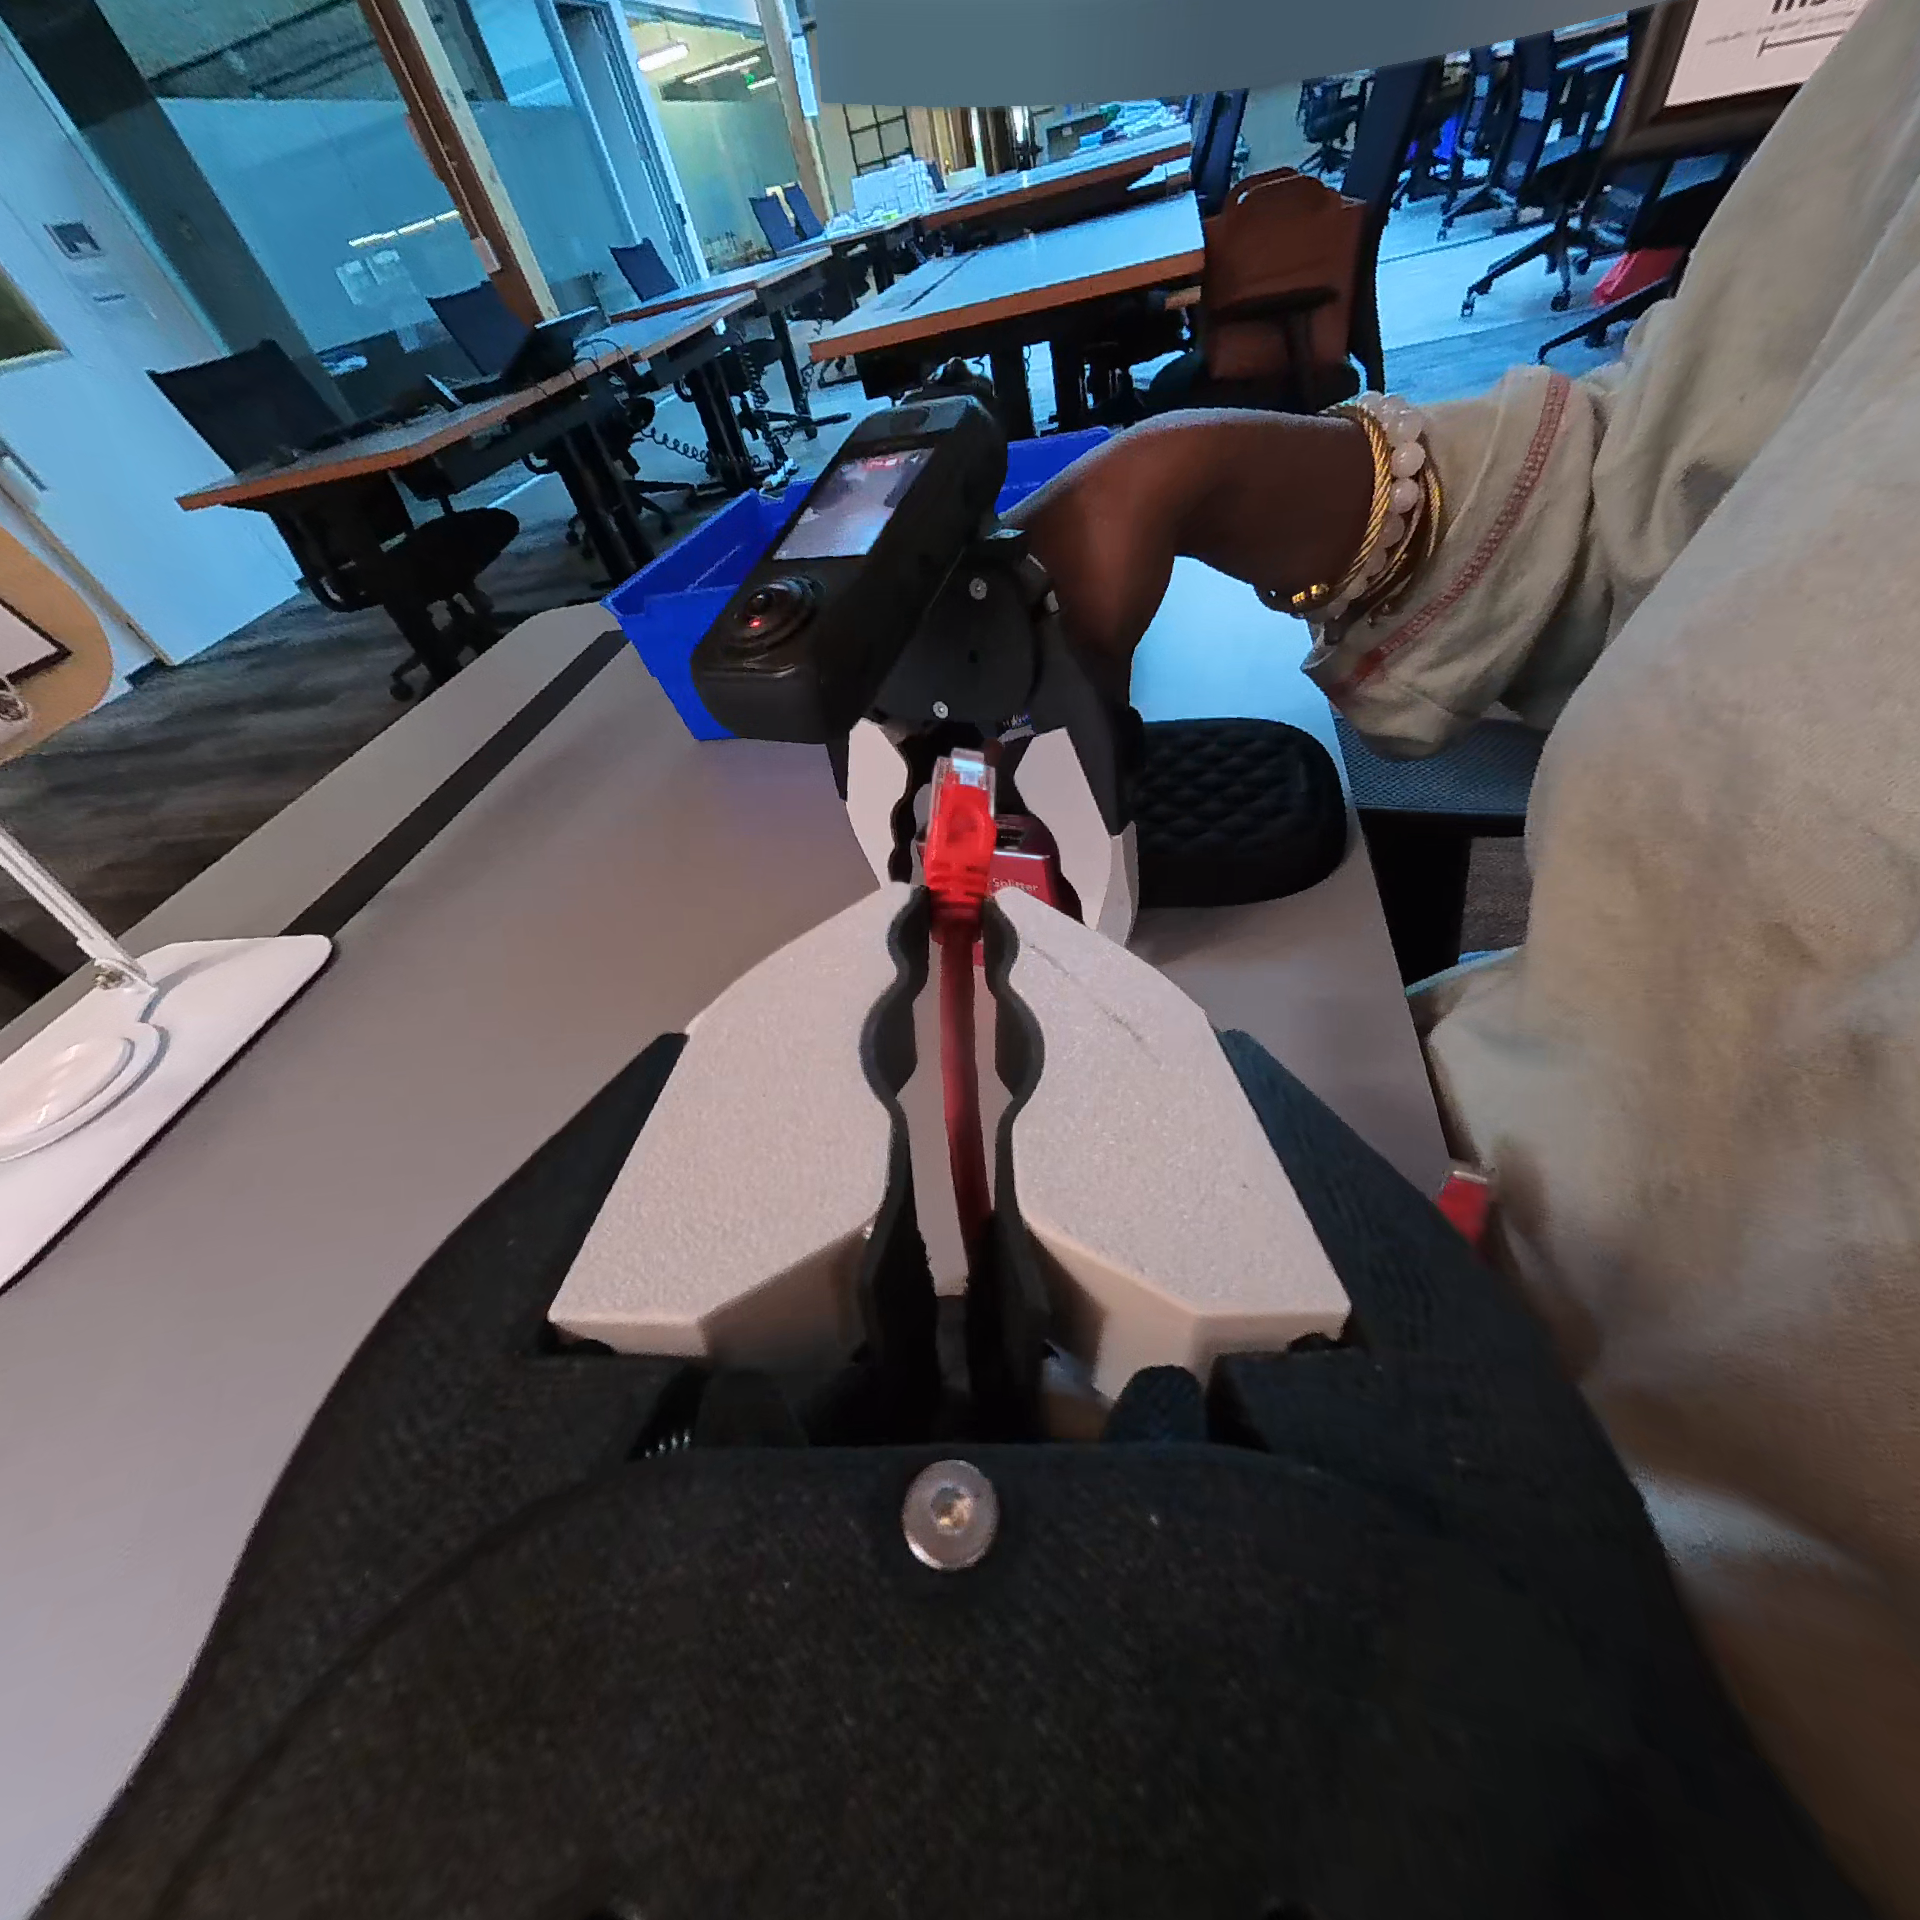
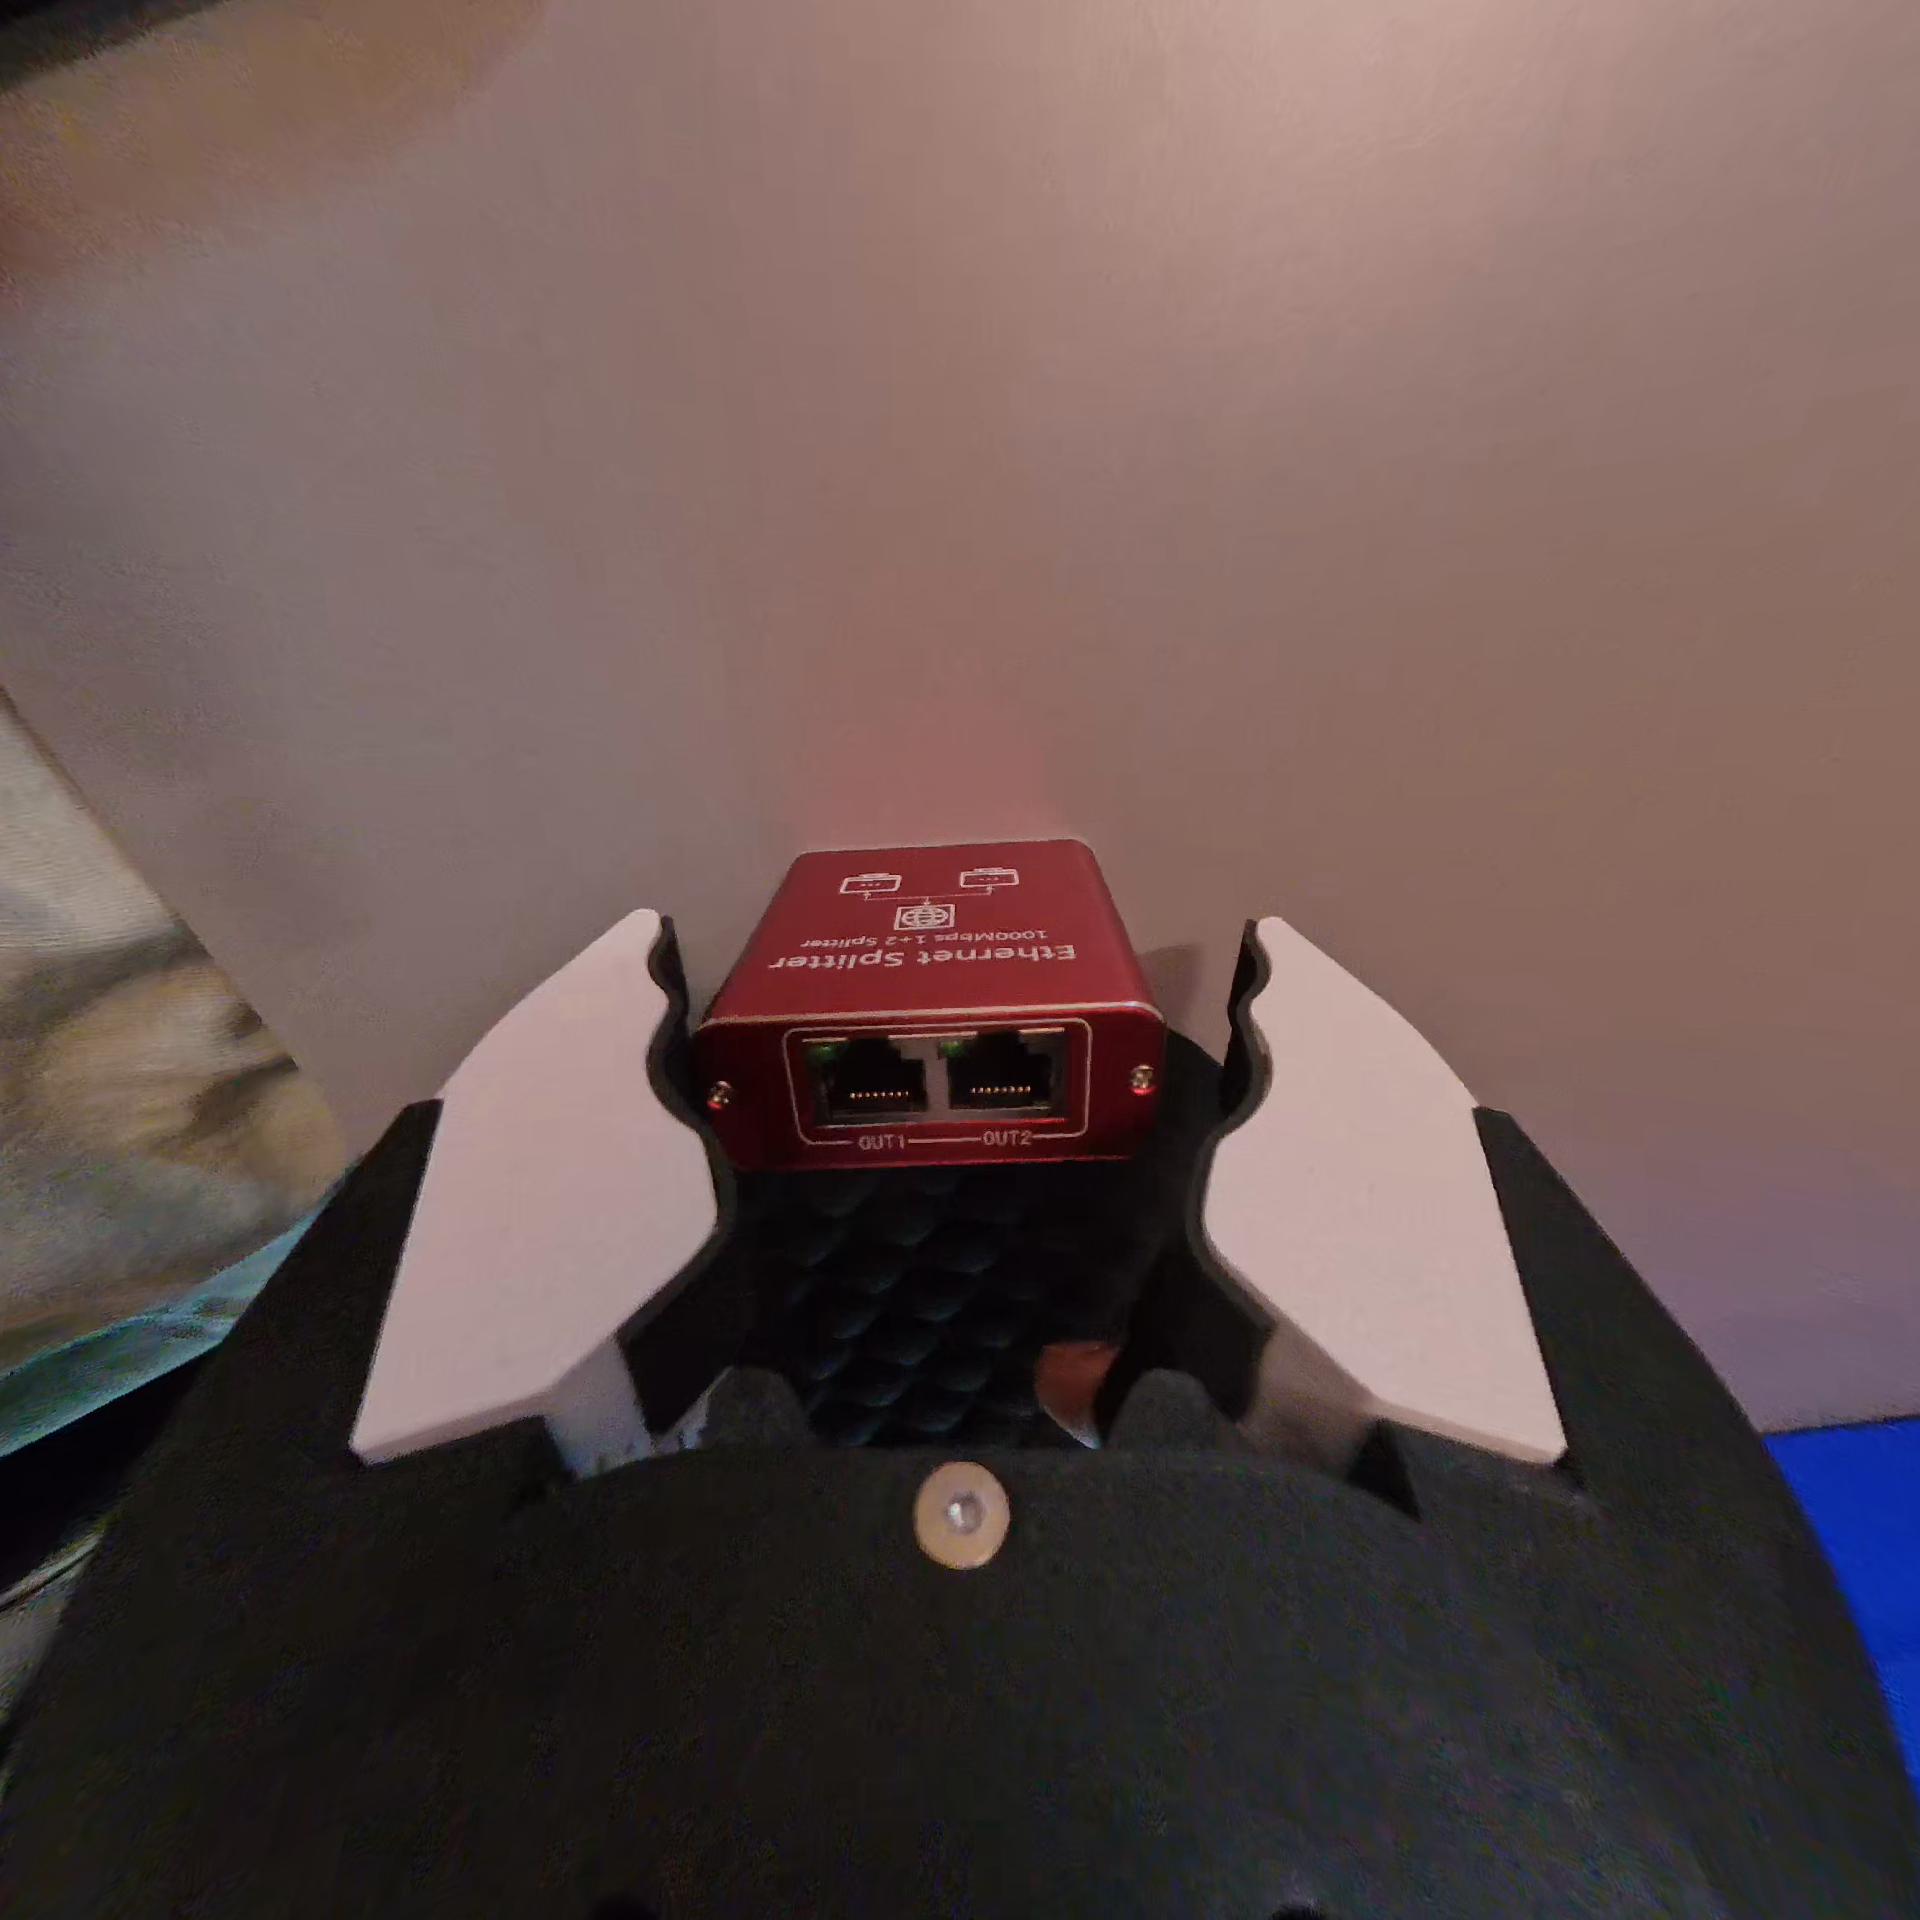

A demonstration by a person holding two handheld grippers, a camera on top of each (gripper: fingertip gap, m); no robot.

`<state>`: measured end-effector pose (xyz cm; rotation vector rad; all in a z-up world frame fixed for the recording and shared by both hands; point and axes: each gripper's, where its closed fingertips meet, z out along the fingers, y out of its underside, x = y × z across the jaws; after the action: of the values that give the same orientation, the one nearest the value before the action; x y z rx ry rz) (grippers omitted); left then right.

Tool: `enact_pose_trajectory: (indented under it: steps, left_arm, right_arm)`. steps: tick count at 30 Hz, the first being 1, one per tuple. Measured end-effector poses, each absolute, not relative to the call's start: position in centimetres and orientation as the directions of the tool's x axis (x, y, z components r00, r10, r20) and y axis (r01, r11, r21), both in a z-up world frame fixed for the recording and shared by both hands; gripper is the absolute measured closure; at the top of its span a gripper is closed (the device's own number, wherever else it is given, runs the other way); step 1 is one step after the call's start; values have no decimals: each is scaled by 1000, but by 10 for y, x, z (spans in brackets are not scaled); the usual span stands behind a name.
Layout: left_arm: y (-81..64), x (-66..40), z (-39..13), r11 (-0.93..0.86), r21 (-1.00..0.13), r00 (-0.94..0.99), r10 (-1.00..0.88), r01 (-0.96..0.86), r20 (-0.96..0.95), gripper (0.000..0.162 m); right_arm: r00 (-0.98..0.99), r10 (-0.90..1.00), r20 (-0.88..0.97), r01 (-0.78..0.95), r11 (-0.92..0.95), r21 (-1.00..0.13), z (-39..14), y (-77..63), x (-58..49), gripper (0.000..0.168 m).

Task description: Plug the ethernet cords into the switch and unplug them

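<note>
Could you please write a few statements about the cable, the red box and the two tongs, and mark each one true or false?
1. The left tongs grip a red cable. True.
2. The cable's plug sits in a socket. False: it is free, in the air.
3. The right tongs are shut on the red box. False: they are open, either side of it.
4. Both sockets facing the right wrist camera are empty. True.
5. The red box lies in the blue bin. False: it rests on the table.
</note>
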<state>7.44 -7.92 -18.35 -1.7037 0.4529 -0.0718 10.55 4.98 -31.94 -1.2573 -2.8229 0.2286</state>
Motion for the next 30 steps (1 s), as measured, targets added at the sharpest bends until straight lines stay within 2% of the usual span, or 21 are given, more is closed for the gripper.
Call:
enact_pose_trajectory:
  steps: [11,20,26,28,30]
  left_arm:
    - [-79,73,-187,-128,-957,922,-327,-259,-205,152]
    - [-78,72,-190,-129,-958,924,-323,-256,-203,153]
    - [-77,67,-196,-169,-957,936,-304,-235,-176,152]
    - [-77,64,-199,-200,-953,941,-295,-228,-163,152]
    - [-76,62,-202,-242,-947,946,-292,-211,-137,152]
  right_arm:
    - [-670,738,-77,740,657,-144,-328,47,110,79]
    - [-687,721,-92,727,685,-58,-329,49,113,79]
    - [-738,673,-40,656,704,-272,-325,45,111,80]
    - [-749,660,-50,609,658,-443,-312,35,107,80]
    - [-774,631,-53,490,544,-681,-281,21,101,81]
